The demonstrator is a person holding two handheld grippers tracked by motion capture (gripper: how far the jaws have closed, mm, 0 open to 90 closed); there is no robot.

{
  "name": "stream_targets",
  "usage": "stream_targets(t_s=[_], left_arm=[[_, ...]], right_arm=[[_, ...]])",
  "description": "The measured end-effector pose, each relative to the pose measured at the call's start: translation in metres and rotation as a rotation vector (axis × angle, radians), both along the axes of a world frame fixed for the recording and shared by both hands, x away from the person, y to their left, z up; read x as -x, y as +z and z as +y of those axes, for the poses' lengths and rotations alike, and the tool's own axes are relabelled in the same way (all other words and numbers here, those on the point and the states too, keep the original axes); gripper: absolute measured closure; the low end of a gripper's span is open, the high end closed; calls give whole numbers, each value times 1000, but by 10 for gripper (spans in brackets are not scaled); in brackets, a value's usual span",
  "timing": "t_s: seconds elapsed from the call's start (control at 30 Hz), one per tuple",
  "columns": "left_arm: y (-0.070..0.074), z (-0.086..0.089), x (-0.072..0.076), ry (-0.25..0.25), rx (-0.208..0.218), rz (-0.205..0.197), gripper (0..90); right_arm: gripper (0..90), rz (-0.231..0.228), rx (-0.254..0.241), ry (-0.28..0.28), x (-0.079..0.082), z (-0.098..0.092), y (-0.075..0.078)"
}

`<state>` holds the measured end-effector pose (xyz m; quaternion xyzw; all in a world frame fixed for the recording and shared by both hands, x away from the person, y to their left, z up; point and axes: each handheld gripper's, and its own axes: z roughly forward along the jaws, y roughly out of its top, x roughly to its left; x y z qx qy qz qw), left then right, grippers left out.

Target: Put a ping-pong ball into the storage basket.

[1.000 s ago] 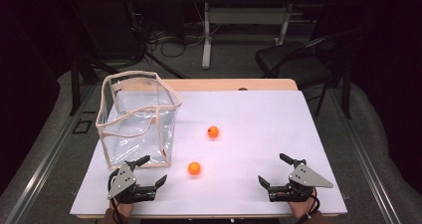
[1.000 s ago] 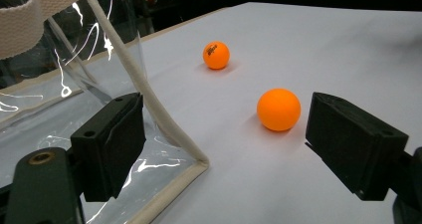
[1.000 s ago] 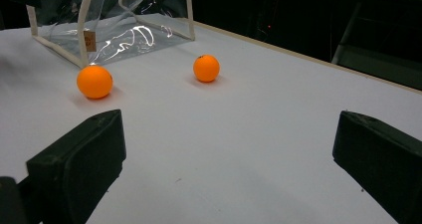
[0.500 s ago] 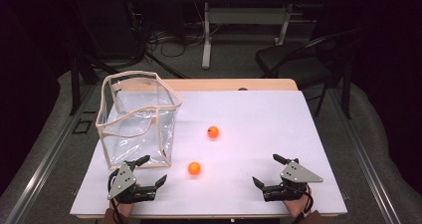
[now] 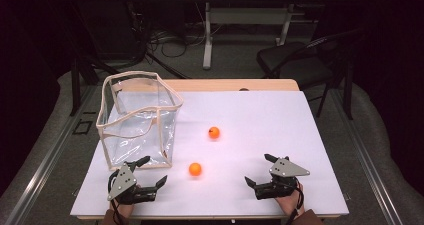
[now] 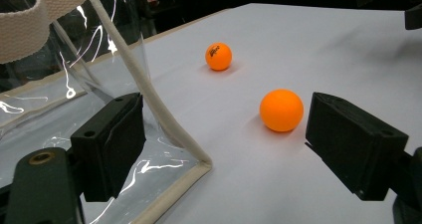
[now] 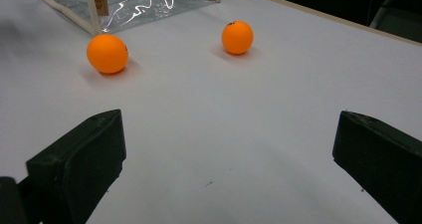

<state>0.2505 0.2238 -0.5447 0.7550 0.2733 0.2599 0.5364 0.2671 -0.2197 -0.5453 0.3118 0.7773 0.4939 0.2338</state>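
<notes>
White table covering (image 5: 260, 120) under a dark room, with a chair (image 5: 295, 60) and loose cables on the floor beyond the far edge. Your left gripper (image 5: 150, 174) rests near the front edge with its jaws spread wide, one jaw just beside the near corner of the clear bag (image 5: 137, 122), whose cream binding runs up past that jaw in the left gripper view. Your right gripper (image 5: 259, 171) sits toward the front right, jaws likewise wide apart and holding nothing. Two orange balls lie free on the table: the near ball (image 5: 195, 169) between the two grippers, somewhat closer to the left one, and the far ball (image 5: 214, 132) further back, near the bag's right wall but apart from it. The work in hand appears to be collecting the balls into the bag, and no ball is gripped yet. For the near ball, it is probably best to keep your left jaws wide and bring them in so that the ball (image 6: 281, 109) sits midway between them before you close; a ball touched off-centre is likely to roll away. Close gently, since a light ball may squirt out under a hard pinch. Mind the bag's corner seam (image 6: 164, 129), which could snag the jaw beside it. Lift clear of the rim before releasing over the bag's open top.
</notes>
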Motion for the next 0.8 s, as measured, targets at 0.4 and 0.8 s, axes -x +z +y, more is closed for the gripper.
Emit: stream_targets(t_s=[0.4,0.8], left_arm=[[0,0,1,-3,-9,-2,158],[-1,0,-1,-1,-14,-1,158]], right_arm=[[0,32,21,37,-12,16,2],[0,45,58,84,-19,33,5]])
